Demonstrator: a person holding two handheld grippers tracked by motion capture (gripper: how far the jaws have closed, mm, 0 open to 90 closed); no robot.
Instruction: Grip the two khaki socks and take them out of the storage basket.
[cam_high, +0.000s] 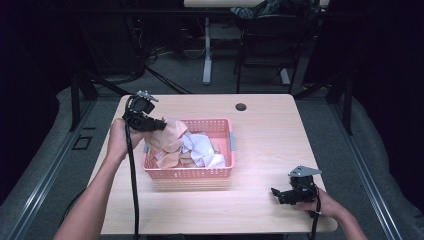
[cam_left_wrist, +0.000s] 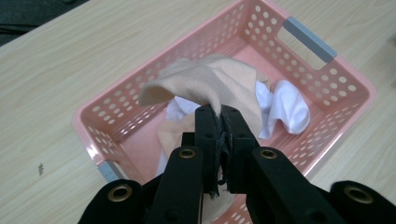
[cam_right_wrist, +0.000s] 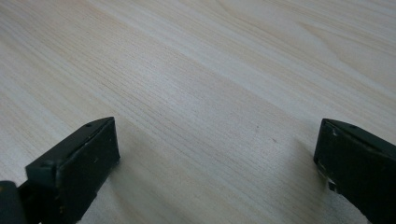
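Note:
A pink perforated basket sits mid-table with crumpled cloths inside. My left gripper is shut on a peach cloth, which hangs lifted over the basket's left end. White cloths lie under and beside it in the basket. My right gripper rests low over bare wood at the front right of the table, its jaws wide open with nothing between them.
The light wooden table has a round cable hole near its far edge. The basket has grey handles at its ends. Desk legs and chairs stand on the dark floor behind the table.

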